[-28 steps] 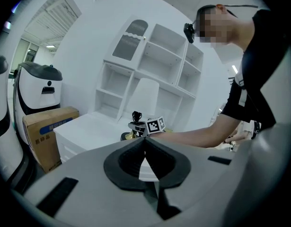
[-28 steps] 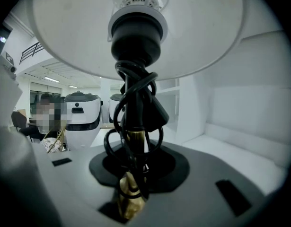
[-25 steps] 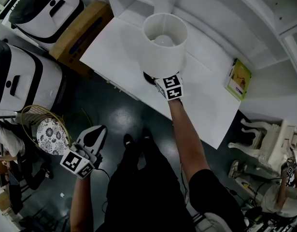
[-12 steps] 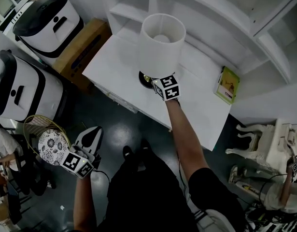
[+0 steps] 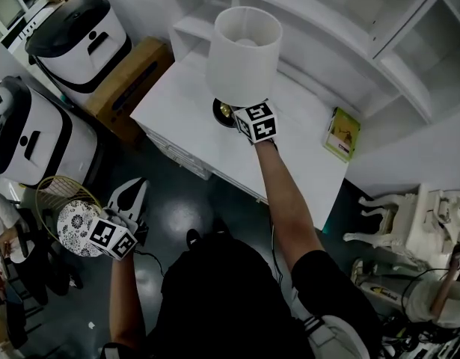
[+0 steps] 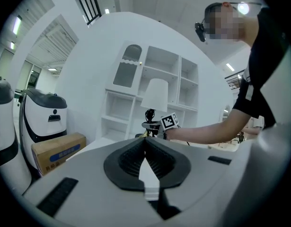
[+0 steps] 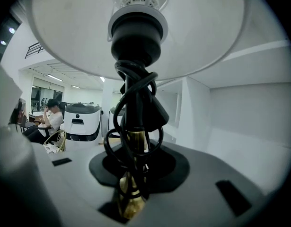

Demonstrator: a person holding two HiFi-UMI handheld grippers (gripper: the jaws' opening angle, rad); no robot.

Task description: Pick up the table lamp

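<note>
The left tongs (image 5: 131,199) hangs low at the left, off the bench, its jaws closed together on nothing. Further right, the table lamp (image 5: 243,51) is over the white bench (image 5: 304,155). It is held by the right tongs (image 7: 131,174), whose jaws are clamped partway closed on the brass stem (image 7: 136,143) below the wound black cord (image 7: 136,86). The dark base (image 5: 218,114) seems clear of the bench top. A green book (image 5: 342,133) lies well to the right.

To lift well, the stem should stay upright so the top-heavy shade does not swing. The grip should stay firm on the slick brass, and the rise should run straight, clear of the shelves (image 5: 327,21) behind.

Compared with a second ago, the shade looms larger and nearer the head camera, so the lamp has risen. The left tongs has come up a little too.
</note>
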